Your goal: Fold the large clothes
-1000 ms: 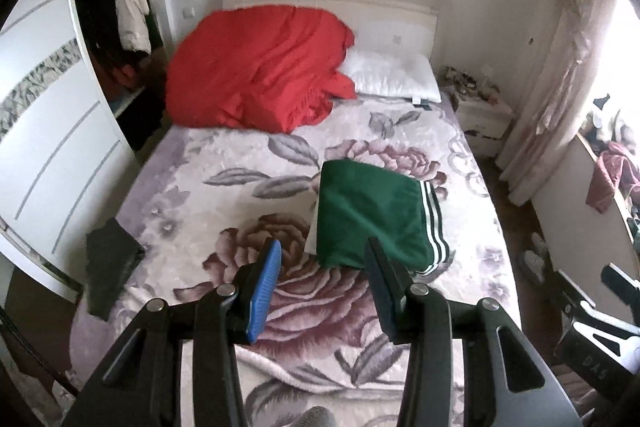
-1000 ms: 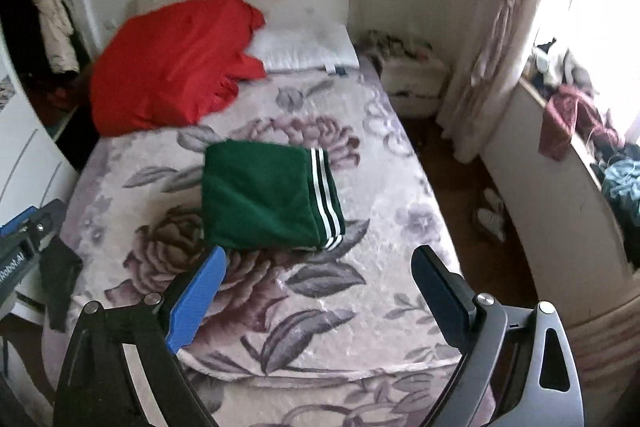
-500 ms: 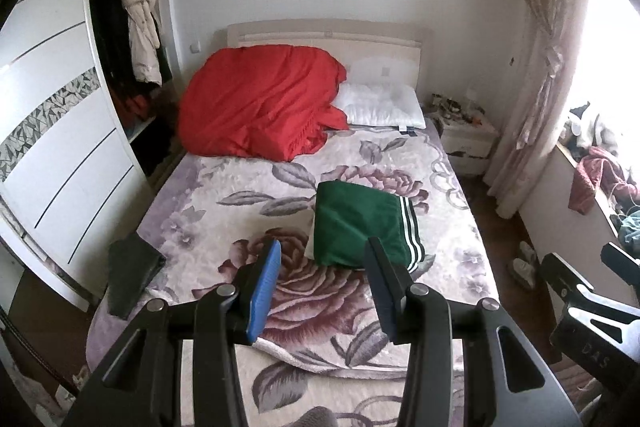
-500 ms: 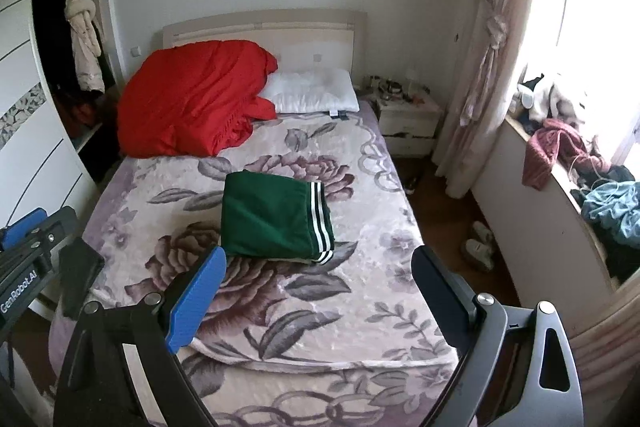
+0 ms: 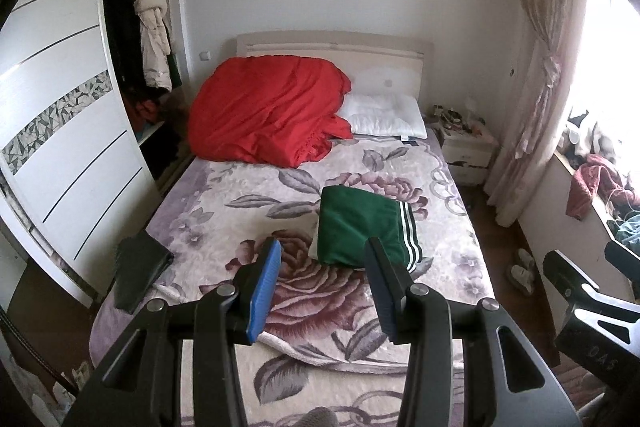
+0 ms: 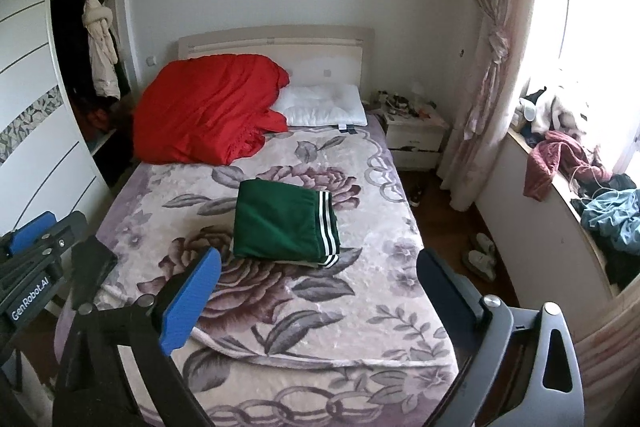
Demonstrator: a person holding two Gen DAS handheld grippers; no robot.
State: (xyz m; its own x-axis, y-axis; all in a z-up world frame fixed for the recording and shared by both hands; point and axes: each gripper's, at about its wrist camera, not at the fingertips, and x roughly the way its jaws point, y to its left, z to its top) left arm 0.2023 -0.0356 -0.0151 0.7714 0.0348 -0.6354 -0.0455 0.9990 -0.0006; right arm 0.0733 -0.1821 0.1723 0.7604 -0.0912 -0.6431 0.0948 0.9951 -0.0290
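Observation:
A folded green garment [image 5: 362, 225] [image 6: 282, 223] with white stripes along its right edge lies flat on the middle of the flowered bed [image 5: 240, 203] [image 6: 380, 291]. My left gripper [image 5: 322, 263] hangs open over the foot of the bed, well short of the garment, with nothing between its blue pads. My right gripper [image 6: 318, 273] is open wider, also back from the garment and holding nothing. The left gripper's side [image 6: 36, 259] shows at the left edge of the right wrist view, and the right gripper's body [image 5: 588, 299] at the right edge of the left wrist view.
A red duvet [image 5: 268, 113] is heaped at the head of the bed beside a white pillow [image 5: 384, 115]. A dark flat object [image 5: 138, 273] lies on the bed's left edge. A white wardrobe [image 5: 68, 131] stands left, a nightstand [image 5: 466, 147], curtain and cluttered window ledge [image 6: 576, 179] right.
Both grippers have pulled back and risen from the bed, so the green garment looks smaller and farther away and more of the room shows. Neither jaw opening has changed.

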